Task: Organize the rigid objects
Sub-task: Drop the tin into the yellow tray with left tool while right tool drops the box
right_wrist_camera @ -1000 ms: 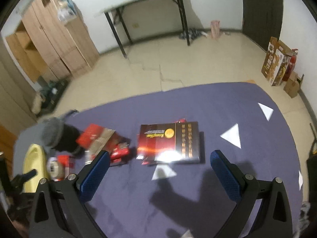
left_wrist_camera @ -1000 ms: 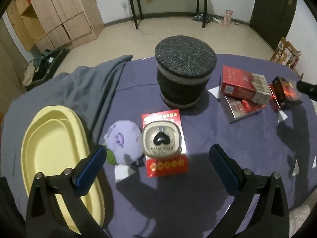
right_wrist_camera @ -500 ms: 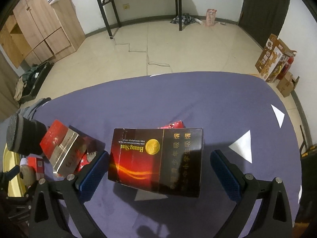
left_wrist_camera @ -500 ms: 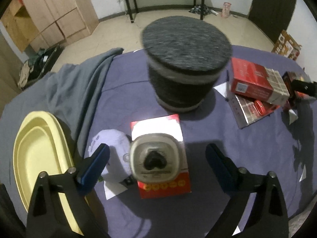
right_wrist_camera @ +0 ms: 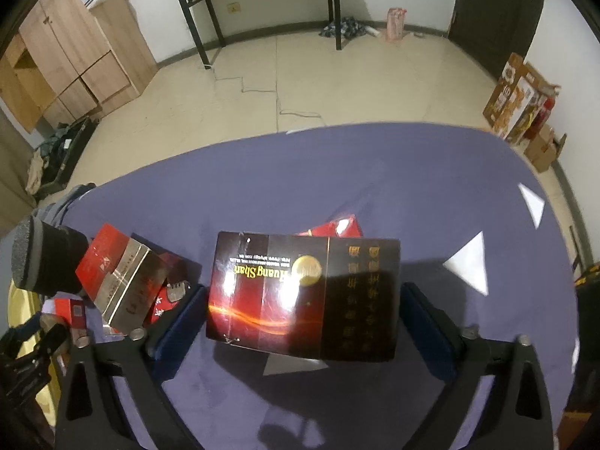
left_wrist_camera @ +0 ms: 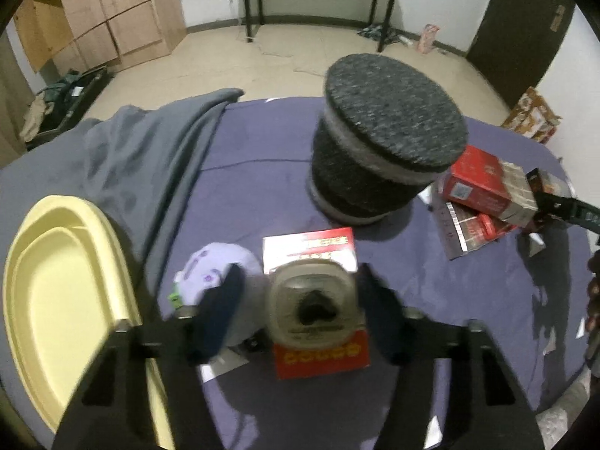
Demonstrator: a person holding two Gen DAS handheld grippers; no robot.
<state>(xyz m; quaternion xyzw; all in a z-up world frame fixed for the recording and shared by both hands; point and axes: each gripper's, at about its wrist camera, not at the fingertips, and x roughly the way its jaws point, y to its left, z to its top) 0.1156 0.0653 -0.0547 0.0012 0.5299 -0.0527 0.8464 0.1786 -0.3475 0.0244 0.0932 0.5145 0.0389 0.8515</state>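
In the left wrist view my left gripper [left_wrist_camera: 300, 309] is open, its blue fingers on either side of a grey plastic-capped item on a red card [left_wrist_camera: 314, 309]; the right finger is close to it, the left one sits over a purple plush toy [left_wrist_camera: 213, 275]. In the right wrist view my right gripper [right_wrist_camera: 300, 311] is open, its fingers flanking a dark red "Huang Shan" box [right_wrist_camera: 303, 296] lying flat; touching is unclear. A red and silver box [right_wrist_camera: 120, 281] leans to the left of it and also shows in the left wrist view [left_wrist_camera: 487, 187].
A yellow oval tray [left_wrist_camera: 56, 300] lies at the table's left. A black and grey round felt container [left_wrist_camera: 382, 161] stands behind the card. A grey cloth [left_wrist_camera: 150, 161] covers the far left. White paper triangles [right_wrist_camera: 468, 266] lie on the purple tablecloth.
Both grippers moved forward and down. The left fingers have narrowed around the capped item. The right fingers now flank the dark red box.
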